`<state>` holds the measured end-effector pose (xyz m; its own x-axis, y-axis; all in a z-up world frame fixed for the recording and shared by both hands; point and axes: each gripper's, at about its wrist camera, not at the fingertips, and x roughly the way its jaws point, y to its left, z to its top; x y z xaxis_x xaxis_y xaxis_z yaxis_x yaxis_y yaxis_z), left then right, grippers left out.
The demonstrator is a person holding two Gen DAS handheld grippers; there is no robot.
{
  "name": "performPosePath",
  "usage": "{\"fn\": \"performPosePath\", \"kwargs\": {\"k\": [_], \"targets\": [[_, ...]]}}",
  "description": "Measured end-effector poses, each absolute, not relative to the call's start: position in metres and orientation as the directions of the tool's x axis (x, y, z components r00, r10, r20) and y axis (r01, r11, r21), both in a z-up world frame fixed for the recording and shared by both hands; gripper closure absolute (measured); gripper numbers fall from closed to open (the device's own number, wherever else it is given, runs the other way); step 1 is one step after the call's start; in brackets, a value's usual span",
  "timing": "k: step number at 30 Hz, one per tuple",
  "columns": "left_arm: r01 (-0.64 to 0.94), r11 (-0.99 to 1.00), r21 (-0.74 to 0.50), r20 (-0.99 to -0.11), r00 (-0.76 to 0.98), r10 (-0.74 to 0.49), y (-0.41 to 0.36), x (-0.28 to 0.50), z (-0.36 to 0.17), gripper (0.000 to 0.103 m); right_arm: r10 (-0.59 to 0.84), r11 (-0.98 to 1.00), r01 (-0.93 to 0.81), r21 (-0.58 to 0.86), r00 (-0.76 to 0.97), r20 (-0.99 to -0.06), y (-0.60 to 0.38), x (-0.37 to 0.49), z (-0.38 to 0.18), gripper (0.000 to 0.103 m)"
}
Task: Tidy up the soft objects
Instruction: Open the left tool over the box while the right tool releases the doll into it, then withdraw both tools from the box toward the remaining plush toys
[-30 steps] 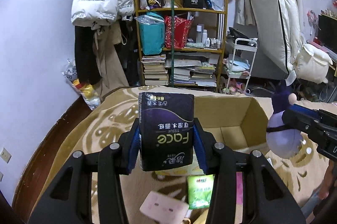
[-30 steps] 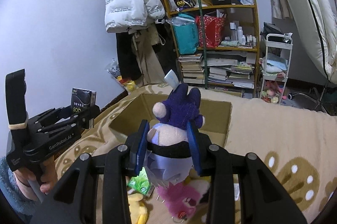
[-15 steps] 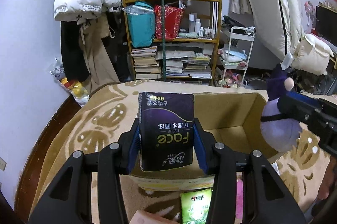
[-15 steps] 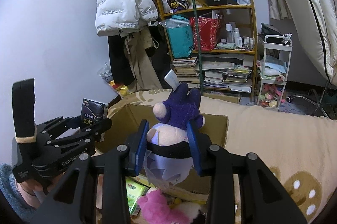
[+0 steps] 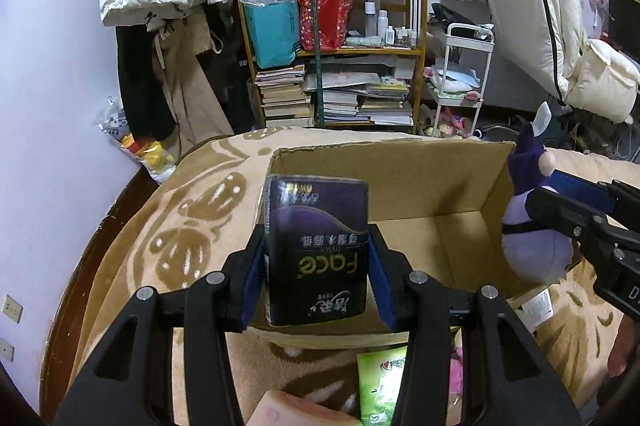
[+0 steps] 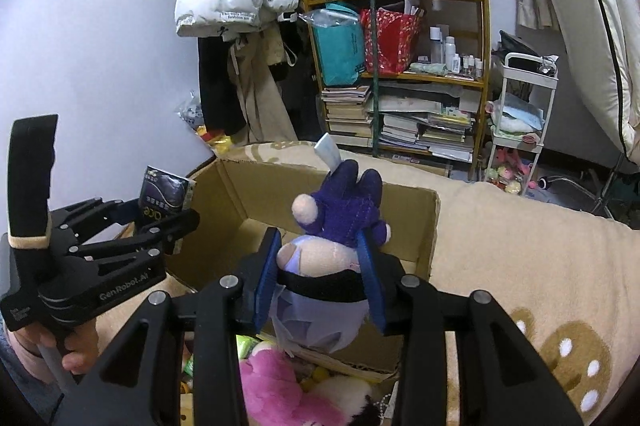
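Observation:
A dark purple tissue pack [image 5: 318,226] stands upright between the blue pads of my left gripper [image 5: 317,266], over the near left corner of an open cardboard box [image 5: 420,182]. The pads still touch the pack while the jaws are opening. My right gripper [image 6: 318,254] is shut on a purple and cream plush toy [image 6: 332,226], held over the box [image 6: 280,182]; its jaws are starting to open too. The left gripper [image 6: 160,218] and pack [image 6: 164,194] show at the box's left wall. The plush [image 5: 532,246] and right gripper [image 5: 560,198] show at its right side.
The box sits on a beige patterned blanket [image 6: 520,246]. In front of it lie a green pack [image 5: 380,382], a pink plush [image 6: 276,386] and a pale pink item [image 5: 296,410]. A crowded shelf [image 5: 332,46] and a white trolley [image 5: 464,82] stand behind. A hand [image 6: 76,350] holds the left gripper.
Both grippers have come forward and down over the box, which now looks larger and nearer. The tissue pack and the plush stay between their pads; the pack's top edge looks blurred.

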<state>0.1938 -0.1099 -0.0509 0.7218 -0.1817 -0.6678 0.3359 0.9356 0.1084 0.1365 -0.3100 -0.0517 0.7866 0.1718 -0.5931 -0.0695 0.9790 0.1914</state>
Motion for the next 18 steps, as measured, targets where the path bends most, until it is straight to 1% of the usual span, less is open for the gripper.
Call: {"fn": "performPosePath", "kwargs": {"k": [1,2,6,7,9,10,11,12,13,14,15,18], "targets": [[0.331,0.937,0.115,-0.662,0.728,-0.176,-0.109,0.193,-0.05,0.052,0.17,0.979,-0.065,0.193,0.784,-0.597,-0.31,0.136,-0.053,0.06],[0.327,0.937,0.121,-0.653,0.737,-0.173,-0.108,0.192,-0.048,0.046,0.167,0.979,-0.061,0.194,0.784,-0.598,-0.311,0.136,-0.053,0.06],[0.326,0.936,0.13,-0.639,0.75,-0.172,-0.107,0.186,-0.042,0.04,0.17,0.979,-0.068,0.19,0.787,-0.593,-0.308,0.129,-0.052,0.06],[0.326,0.936,0.131,-0.639,0.75,-0.172,-0.107,0.186,-0.041,0.039,0.167,0.98,-0.068,0.186,0.787,-0.594,-0.308,0.129,-0.051,0.058],[0.32,0.938,0.135,-0.636,0.754,-0.166,-0.106,0.185,-0.04,0.031,0.163,0.981,-0.068,0.179,0.79,-0.591,-0.305,0.125,-0.05,0.051],[0.315,0.939,0.136,-0.633,0.757,-0.162,-0.105,0.183,-0.039,0.03,0.152,0.983,-0.06,0.174,0.796,-0.586,-0.304,0.121,-0.048,0.045],[0.306,0.942,0.139,-0.629,0.762,-0.154,-0.102,0.181,-0.037,0.025,0.138,0.985,-0.049,0.167,0.803,-0.58,-0.303,0.117,-0.046,0.038],[0.299,0.944,0.138,-0.627,0.764,-0.15,-0.1,0.18,-0.035,0.022,0.126,0.986,-0.039,0.162,0.811,-0.572,-0.302,0.113,-0.044,0.035],[0.292,0.947,0.134,-0.626,0.766,-0.148,-0.097,0.177,-0.034,0.021,0.118,0.987,-0.032,0.159,0.815,-0.568,-0.301,0.11,-0.042,0.028],[0.285,0.95,0.131,-0.626,0.767,-0.144,-0.093,0.174,-0.033,0.017,0.106,0.988,-0.022,0.153,0.819,-0.564,-0.3,0.106,-0.04,0.022],[0.279,0.952,0.128,-0.624,0.769,-0.142,-0.089,0.171,-0.032,0.013,0.099,0.989,-0.017,0.149,0.823,-0.56,-0.298,0.102,-0.038,0.019],[0.259,0.956,0.138,-0.609,0.783,-0.124,-0.08,0.161,-0.027,0.006,0.082,0.99,-0.001,0.144,0.825,-0.559,-0.295,0.093,-0.035,0.011]]}}
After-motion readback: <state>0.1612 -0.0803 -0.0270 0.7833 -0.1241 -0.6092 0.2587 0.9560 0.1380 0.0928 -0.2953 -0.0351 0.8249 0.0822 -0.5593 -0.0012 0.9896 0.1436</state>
